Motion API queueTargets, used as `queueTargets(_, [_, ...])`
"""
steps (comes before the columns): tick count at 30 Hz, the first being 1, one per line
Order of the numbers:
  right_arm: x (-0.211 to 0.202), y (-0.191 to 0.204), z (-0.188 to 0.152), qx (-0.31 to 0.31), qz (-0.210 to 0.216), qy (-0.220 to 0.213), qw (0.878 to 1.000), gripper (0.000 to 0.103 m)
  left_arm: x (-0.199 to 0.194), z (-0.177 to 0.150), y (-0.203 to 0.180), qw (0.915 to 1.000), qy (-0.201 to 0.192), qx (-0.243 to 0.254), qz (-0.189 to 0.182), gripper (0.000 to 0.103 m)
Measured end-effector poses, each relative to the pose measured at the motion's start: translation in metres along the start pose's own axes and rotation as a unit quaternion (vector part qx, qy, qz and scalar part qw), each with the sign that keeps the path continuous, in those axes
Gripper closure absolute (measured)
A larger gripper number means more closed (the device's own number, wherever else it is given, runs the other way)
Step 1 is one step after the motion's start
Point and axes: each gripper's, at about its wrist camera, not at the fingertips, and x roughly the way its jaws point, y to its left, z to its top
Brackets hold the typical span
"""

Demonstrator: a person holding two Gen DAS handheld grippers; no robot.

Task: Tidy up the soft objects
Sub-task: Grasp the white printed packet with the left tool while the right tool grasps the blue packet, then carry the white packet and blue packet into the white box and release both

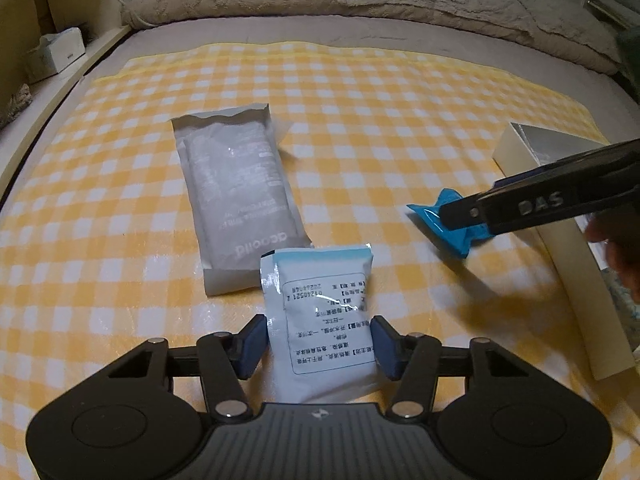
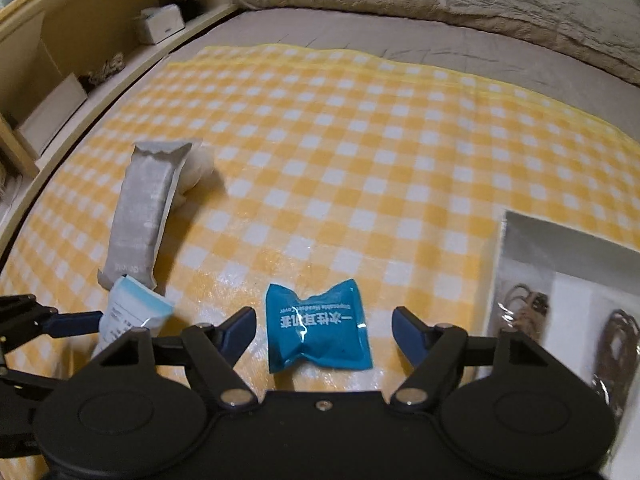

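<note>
Yellow checkered cloth (image 1: 360, 120) on the bed. Only our right wrist view shows inside the white box (image 2: 520, 240) right of that gripper: brown cords in plastic. Left gripper (image 1: 318, 346) has the white sachet (image 1: 324, 312) between its pads, seemingly touching, clamp unclear. Right gripper (image 2: 324, 330) sits released, wide around the blue packet (image 2: 318, 326). Grey pouch (image 1: 236, 196) lies just ahead of the left gripper.

Glossy plastic blue packet (image 2: 318, 326); shiny checked sheet (image 2: 360, 140).
</note>
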Motion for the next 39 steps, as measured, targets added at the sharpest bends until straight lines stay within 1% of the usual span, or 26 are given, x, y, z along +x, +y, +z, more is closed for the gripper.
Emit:
queueTargets(3, [0.01,0.004,0.001,-0.015,0.0,0.006,1.0,0.028,-0.002,-0.001,0.001,1.0,-0.001,-0.004,-0.008,0.049])
queueTargets(8, [0.025,0.006,0.001,-0.037,-0.022,0.016,0.999,0.027,-0.003,-0.003,0.0,0.9998,-0.001,-0.008,-0.017,0.051])
queueTargets(10, [0.027,0.004,0.001,-0.044,-0.028,0.014,0.999,0.026,-0.004,-0.003,-0.002,0.9997,-0.001,-0.012,-0.02,0.051])
queueTargets(13, [0.028,0.004,0.0,-0.057,-0.032,0.016,0.998,0.028,-0.006,-0.003,-0.002,0.9996,-0.003,-0.021,-0.021,0.051])
queueTargets(15, [0.028,0.006,-0.002,-0.07,-0.038,0.02,0.997,0.033,-0.007,-0.003,-0.001,0.9994,-0.005,-0.026,-0.02,0.051])
queueTargets(16, [0.028,0.006,-0.002,-0.076,-0.042,0.021,0.996,0.039,-0.007,-0.003,-0.001,0.9994,-0.005,-0.028,-0.02,0.051])
queueTargets(17, [0.028,0.006,-0.003,-0.084,-0.047,0.021,0.995,0.047,-0.008,-0.003,-0.001,0.9993,-0.005,-0.03,-0.02,0.051])
queueTargets(20, [0.025,0.006,-0.004,-0.084,-0.028,0.026,0.996,0.046,-0.01,-0.005,-0.001,0.9993,-0.007,-0.032,-0.018,0.051])
queueTargets(24, [0.025,0.015,-0.007,-0.106,-0.023,0.029,0.994,0.047,-0.01,-0.006,0.0,0.9991,-0.008,-0.037,-0.019,0.052])
queueTargets(28, [0.024,0.023,-0.007,-0.112,-0.006,0.034,0.993,0.051,-0.012,-0.005,0.002,0.9986,-0.013,-0.048,-0.02,0.052])
queueTargets(31, [0.022,0.027,-0.007,-0.118,-0.007,0.03,0.993,0.052,-0.016,-0.004,0.002,0.9982,-0.02,-0.054,-0.019,0.052])
queueTargets(34, [0.016,0.027,-0.005,-0.11,-0.005,0.021,0.994,0.052,-0.021,-0.002,0.002,0.9976,-0.03,-0.061,-0.017,0.052])
queueTargets(39, [-0.004,0.024,-0.003,-0.094,0.002,-0.001,0.996,0.052,-0.032,0.001,0.002,0.9958,-0.05,-0.075,-0.01,0.052])
